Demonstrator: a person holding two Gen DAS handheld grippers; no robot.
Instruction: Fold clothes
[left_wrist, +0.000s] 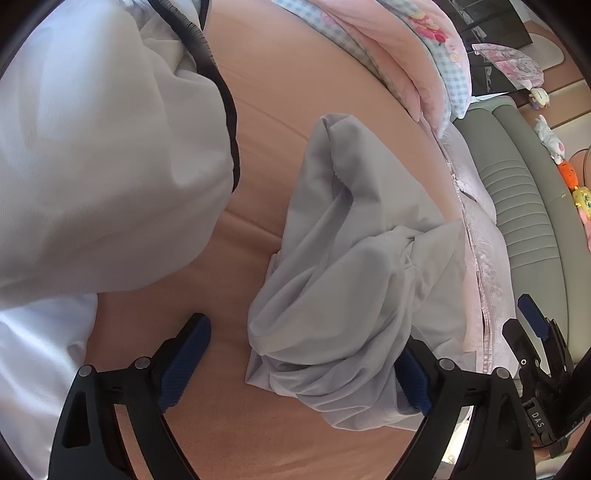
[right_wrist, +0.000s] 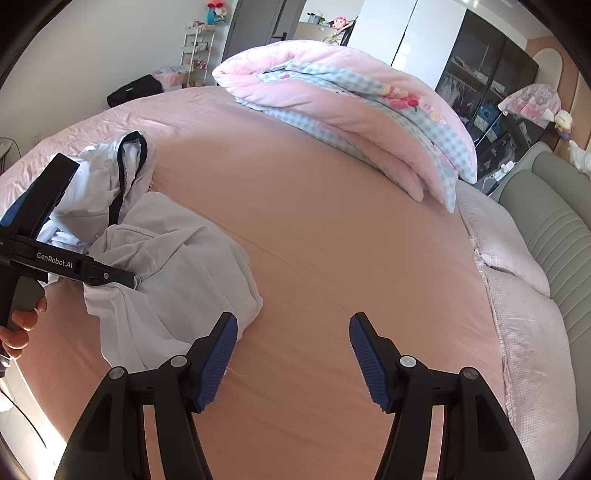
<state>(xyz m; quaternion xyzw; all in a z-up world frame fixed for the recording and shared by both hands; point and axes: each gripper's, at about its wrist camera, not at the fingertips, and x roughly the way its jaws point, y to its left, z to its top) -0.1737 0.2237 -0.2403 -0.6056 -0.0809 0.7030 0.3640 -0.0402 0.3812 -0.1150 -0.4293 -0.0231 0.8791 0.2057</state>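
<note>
On the bed (right_wrist: 314, 229), 2 sets of fingers stand apart (both empty): spread the grey garment (left_wrist: 354, 266) flat first.

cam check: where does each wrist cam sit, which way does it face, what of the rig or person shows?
Left wrist: on the left hand-held gripper, angled down at the crumpled grey garment on the pink sheet; its open fingers frame the cloth, the right hand-held gripper at the right edge.
Right wrist: on the right hand-held gripper, facing across the bed toward the folded quilt; open fingers over bare sheet, left hand-held gripper and a hand at the left edge.
Shared: grey garment, quilt, sheet, grey headboard.
</note>
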